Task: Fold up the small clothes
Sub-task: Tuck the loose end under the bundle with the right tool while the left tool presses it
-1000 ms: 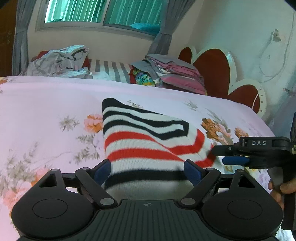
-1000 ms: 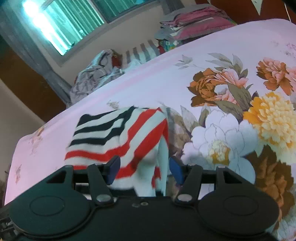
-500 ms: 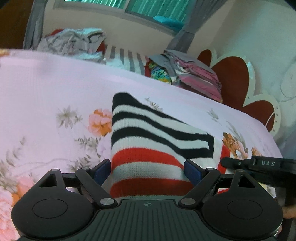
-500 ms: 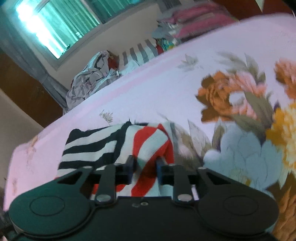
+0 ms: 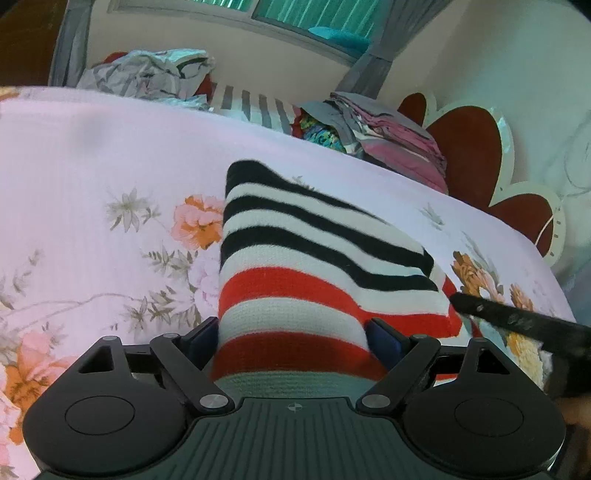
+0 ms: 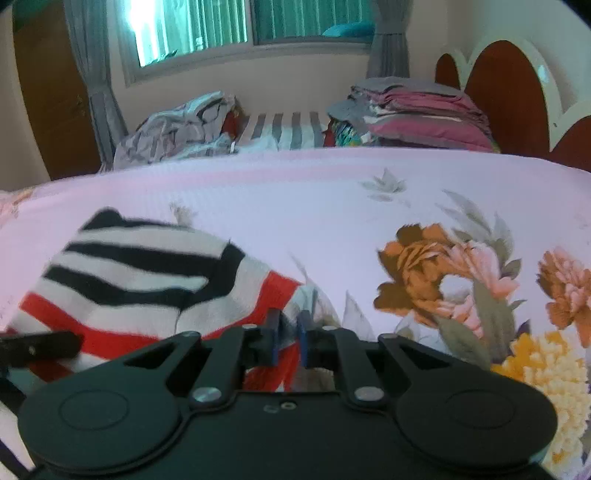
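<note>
A small knitted garment (image 5: 314,266) with black, white and red stripes lies on the pink floral bedsheet (image 5: 110,166). My left gripper (image 5: 293,334) stands open over its near edge, with the red and white bands lying between the blue pads. In the right wrist view the same garment (image 6: 140,280) lies to the left. My right gripper (image 6: 287,338) is shut on its red-striped right corner, and a fold of cloth shows between the pads. The right gripper's black finger (image 5: 517,321) also reaches in from the right in the left wrist view.
A stack of folded pink and grey clothes (image 5: 388,125) sits at the bed's far side. Beside it are a crumpled grey heap (image 5: 147,74) and a striped cloth (image 5: 258,107). A red and white headboard (image 5: 469,155) stands at the right, and a curtained window (image 6: 221,29) is behind.
The right jaws closed onto the garment's right corner and that wrist rolled level. The left gripper came down closer over the garment's near edge, its jaws still wide.
</note>
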Available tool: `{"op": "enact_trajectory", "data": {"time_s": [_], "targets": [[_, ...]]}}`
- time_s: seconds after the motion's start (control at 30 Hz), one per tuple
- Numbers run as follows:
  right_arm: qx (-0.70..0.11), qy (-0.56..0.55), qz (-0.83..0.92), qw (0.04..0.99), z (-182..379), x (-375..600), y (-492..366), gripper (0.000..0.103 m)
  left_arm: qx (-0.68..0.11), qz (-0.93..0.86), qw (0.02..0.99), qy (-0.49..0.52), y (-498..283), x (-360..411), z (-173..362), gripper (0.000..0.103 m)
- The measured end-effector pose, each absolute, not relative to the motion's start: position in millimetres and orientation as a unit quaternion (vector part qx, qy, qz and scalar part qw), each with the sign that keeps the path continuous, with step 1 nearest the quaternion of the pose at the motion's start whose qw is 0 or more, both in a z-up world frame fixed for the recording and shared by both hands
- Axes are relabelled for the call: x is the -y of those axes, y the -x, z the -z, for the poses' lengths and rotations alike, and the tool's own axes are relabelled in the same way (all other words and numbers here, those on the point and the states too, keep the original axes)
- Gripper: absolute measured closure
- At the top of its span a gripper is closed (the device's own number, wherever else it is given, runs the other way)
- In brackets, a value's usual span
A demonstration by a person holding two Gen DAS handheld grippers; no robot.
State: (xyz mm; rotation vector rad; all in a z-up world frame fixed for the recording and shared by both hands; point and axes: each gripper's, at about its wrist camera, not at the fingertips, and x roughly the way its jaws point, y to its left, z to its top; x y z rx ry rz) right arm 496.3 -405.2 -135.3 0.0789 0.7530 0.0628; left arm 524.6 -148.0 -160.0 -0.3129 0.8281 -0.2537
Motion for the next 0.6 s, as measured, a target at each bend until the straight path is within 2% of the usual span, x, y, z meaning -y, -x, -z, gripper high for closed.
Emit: {"op": "enact_trajectory", "data": {"time_s": [0.1, 0.27, 0.5, 0.57, 0.6], "targets": [[-0.355, -0.075, -0.041, 0.931, 116, 410, -480, 0.081, -0.396, 0.124, 0.897, 0.150, -521, 146, 154, 0.018], [-0.348, -0.071, -0.079, 0.932, 100, 394, -453, 0.081, -0.384, 0.130, 0.903, 0.138, -511, 144, 143, 0.018], [-0.362, -0.027, -0.077, 0.929, 116, 376, -415, 0.081, -0.389, 0.136, 0.904, 0.116, -490, 145, 144, 0.018], [-0.370, 0.001, -0.059, 0.927, 127, 374, -412, 0.087, -0.401, 0.133, 0.899, 0.117, -490, 144, 154, 0.018], [-0.373, 0.021, -0.051, 0.926, 133, 373, -414, 0.084, -0.403, 0.133, 0.897, 0.123, -490, 144, 157, 0.018]]}}
